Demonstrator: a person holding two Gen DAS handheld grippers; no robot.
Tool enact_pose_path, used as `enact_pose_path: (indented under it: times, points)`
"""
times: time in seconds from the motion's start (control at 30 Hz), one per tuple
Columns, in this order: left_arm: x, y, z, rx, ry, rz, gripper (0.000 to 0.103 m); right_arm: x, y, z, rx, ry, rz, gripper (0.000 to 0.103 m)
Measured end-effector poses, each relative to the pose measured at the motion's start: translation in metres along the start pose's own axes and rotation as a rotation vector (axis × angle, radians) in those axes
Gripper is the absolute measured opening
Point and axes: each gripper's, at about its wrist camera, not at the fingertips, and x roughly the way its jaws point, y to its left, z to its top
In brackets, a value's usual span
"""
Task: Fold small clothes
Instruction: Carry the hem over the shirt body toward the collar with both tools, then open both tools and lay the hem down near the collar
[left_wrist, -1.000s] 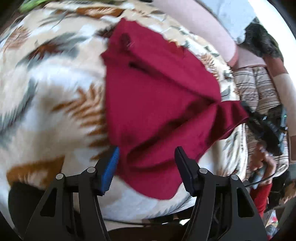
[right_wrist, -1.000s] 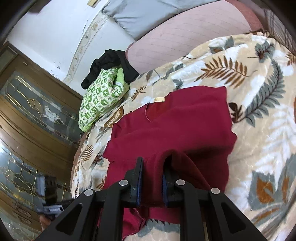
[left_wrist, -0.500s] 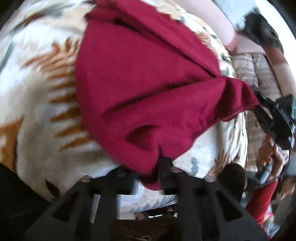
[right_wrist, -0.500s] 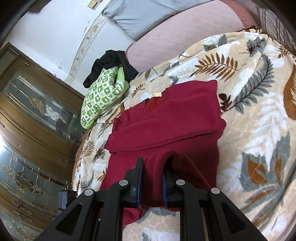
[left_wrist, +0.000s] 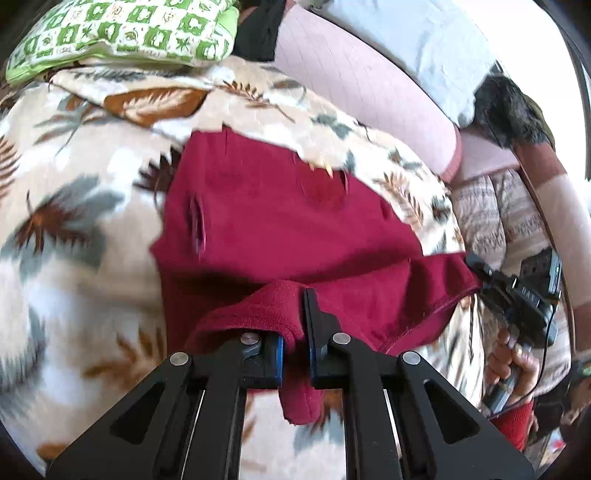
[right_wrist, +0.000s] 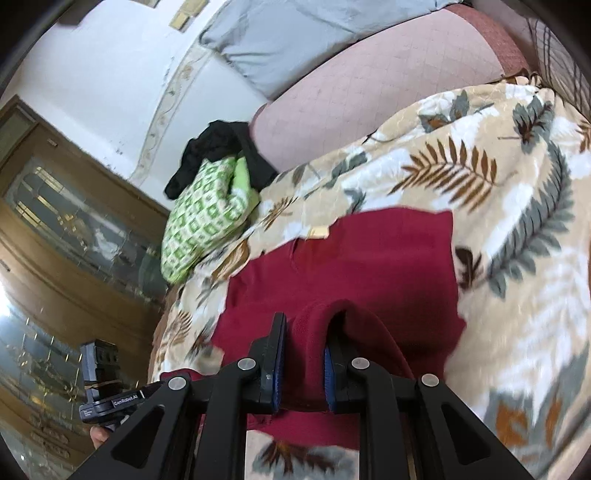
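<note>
A dark red garment lies spread on a leaf-patterned blanket. My left gripper is shut on a bunched near edge of the cloth, a flap of it hanging below the jaws. In the right wrist view my right gripper is shut on another fold of the same garment. In the left wrist view the right gripper body shows at the cloth's right corner, held by a hand.
A green patterned pillow and black clothing lie at the blanket's far end, beside a pink cushion. A wooden glass-fronted cabinet stands left in the right wrist view.
My left gripper went from open around the garment's near edge to shut on it, then lifted and carried the cloth toward the far end. The right gripper kept its grip and moved along.
</note>
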Motion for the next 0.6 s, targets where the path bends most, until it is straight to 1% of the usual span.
enact_pose_path:
  times: [0.13, 0.23, 0.3, 0.37, 0.4, 0.47, 0.5, 0.53, 0.57, 0.6]
  points:
    - [0.024, 0.009, 0.045, -0.039, -0.019, 0.030, 0.008, 0.023, -0.012, 0.025, 0.028, 0.006, -0.027, 0.016]
    - [0.043, 0.018, 0.070, -0.061, -0.020, 0.062, 0.008, 0.043, -0.024, 0.038, 0.051, 0.008, -0.056, 0.016]
    - [0.061, 0.030, 0.085, -0.107, 0.006, 0.054, 0.008, 0.060, -0.037, 0.045, 0.087, 0.008, -0.085, 0.016]
    - [0.079, 0.048, 0.095, -0.185, 0.036, 0.022, 0.008, 0.076, -0.052, 0.052, 0.141, 0.022, -0.118, 0.016]
    - [0.083, 0.053, 0.098, -0.199, 0.045, 0.008, 0.009, 0.084, -0.061, 0.056, 0.169, 0.043, -0.137, 0.018]
    - [0.083, 0.059, 0.099, -0.202, 0.054, -0.022, 0.013, 0.085, -0.068, 0.062, 0.179, 0.052, -0.137, 0.018]
    - [0.079, 0.060, 0.099, -0.194, 0.050, -0.042, 0.018, 0.076, -0.069, 0.065, 0.181, 0.025, -0.120, 0.021]
    - [0.075, 0.060, 0.099, -0.184, 0.043, -0.050, 0.022, 0.066, -0.070, 0.065, 0.174, -0.015, -0.122, 0.025]
    - [0.071, 0.059, 0.099, -0.172, 0.035, -0.052, 0.028, 0.055, -0.070, 0.065, 0.170, -0.049, -0.129, 0.040]
    - [0.064, 0.058, 0.099, -0.159, 0.021, -0.047, 0.036, 0.041, -0.072, 0.064, 0.176, -0.092, -0.136, 0.049]
